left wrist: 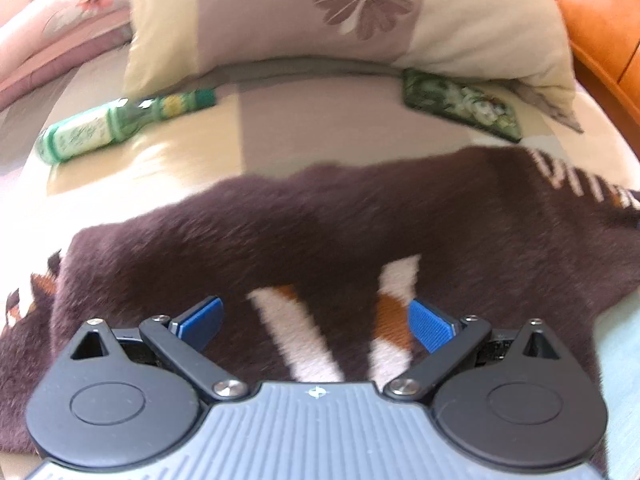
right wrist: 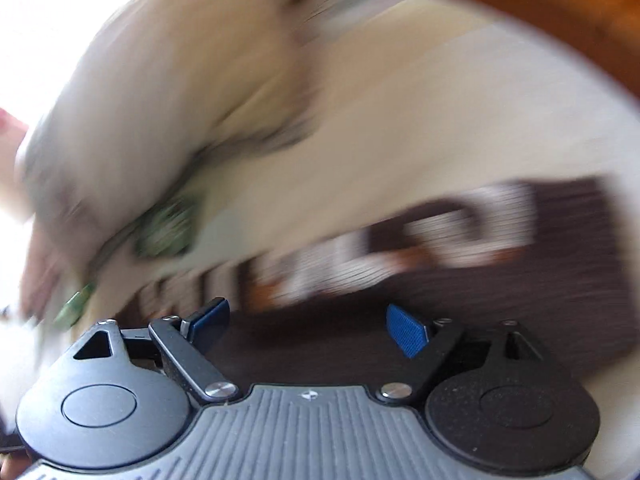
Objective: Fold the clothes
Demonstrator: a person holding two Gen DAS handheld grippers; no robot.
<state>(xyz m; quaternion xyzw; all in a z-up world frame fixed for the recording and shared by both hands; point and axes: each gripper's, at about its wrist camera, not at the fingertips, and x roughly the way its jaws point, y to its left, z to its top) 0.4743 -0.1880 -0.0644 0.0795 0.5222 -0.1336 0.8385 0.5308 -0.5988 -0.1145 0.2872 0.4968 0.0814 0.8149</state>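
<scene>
I see a dark brown fuzzy garment (left wrist: 320,220) w/ white and orange markings, cream-and-mauve bed cover (left wrist: 224,128), daisy-print pillow (left wrist: 360,20), green bottle (left wrist: 104,130); right view's blurred, tool pads (right wrist: 406,330) prob. blue.

A fuzzy dark-brown knitted garment (left wrist: 320,232) lies on the pale patchwork bedspread (left wrist: 132,168) — behind it a green bottle (left wrist: 116,128) at left, a green patterned pouch (left wrist: 460,106) at right, a flowered pillow (left wrist: 340,16) furthest back.

No text can be read in either view. The green bottle (left wrist: 120,128) on the bed has a pale label too blurred to make out. The brown garment (left wrist: 340,220) bears white marks that may be letters, but none can be told.
</scene>
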